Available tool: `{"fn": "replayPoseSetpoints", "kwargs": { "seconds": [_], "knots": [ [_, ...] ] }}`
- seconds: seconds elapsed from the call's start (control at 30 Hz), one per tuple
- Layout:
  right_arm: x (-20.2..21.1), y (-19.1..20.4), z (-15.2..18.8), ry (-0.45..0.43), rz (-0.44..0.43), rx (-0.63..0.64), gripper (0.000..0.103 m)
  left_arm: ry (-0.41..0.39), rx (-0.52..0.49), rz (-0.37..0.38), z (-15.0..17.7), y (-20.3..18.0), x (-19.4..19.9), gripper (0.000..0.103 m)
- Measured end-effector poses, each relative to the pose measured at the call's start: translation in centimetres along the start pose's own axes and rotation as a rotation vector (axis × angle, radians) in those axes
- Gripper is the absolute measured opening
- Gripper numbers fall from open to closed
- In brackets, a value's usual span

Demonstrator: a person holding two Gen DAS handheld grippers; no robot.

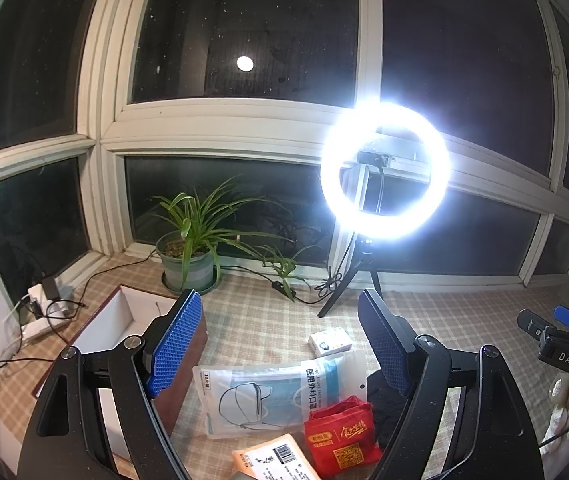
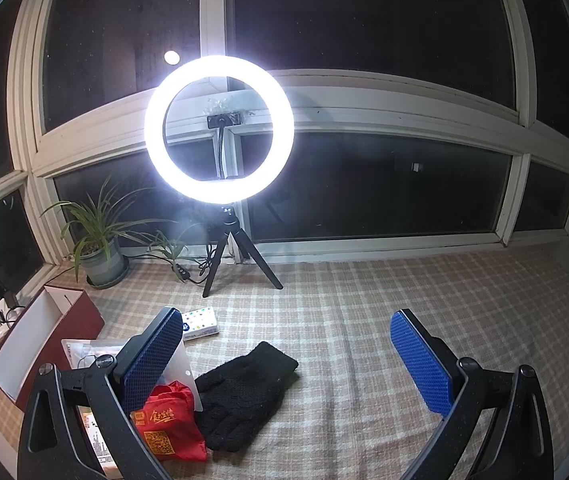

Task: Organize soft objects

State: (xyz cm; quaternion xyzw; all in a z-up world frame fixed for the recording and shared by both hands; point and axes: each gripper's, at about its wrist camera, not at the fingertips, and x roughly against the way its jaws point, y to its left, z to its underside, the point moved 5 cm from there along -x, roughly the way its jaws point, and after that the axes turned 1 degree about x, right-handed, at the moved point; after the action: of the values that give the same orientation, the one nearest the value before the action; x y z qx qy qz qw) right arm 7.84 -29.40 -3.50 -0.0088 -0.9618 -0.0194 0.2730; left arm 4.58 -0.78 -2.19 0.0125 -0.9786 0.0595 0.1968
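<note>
My left gripper (image 1: 280, 344) is open and hovers over a pile of soft things on the checked cloth. Below it lie a clear packet of face masks (image 1: 276, 392), a red fabric pouch (image 1: 340, 436) and an orange packet (image 1: 272, 460). A black knit glove (image 2: 244, 392) lies flat beside the red pouch (image 2: 168, 424); in the left wrist view the glove (image 1: 376, 400) is half hidden behind a finger. My right gripper (image 2: 286, 360) is open, held above the cloth just right of the glove, with nothing in it.
An open dark-red box (image 1: 124, 340) with a white inside stands left of the pile. A small white pack (image 2: 200, 322) lies behind it. A ring light on a tripod (image 2: 219, 128), a potted plant (image 1: 188, 256) and cables with a power strip (image 1: 40, 316) line the window.
</note>
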Motion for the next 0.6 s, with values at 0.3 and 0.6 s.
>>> {"fn": "replayPoseSetpoints", "kwargs": {
  "seconds": [0.3, 0.6],
  "knots": [
    [-0.09, -0.01, 0.06, 0.000, 0.000, 0.000, 0.102, 0.000, -0.001, 0.001, 0.06, -0.10, 0.12, 0.081],
    [-0.17, -0.01, 0.17, 0.001, 0.000, 0.000, 0.102, 0.002, -0.001, 0.001, 0.14, -0.20, 0.11, 0.081]
  ]
}}
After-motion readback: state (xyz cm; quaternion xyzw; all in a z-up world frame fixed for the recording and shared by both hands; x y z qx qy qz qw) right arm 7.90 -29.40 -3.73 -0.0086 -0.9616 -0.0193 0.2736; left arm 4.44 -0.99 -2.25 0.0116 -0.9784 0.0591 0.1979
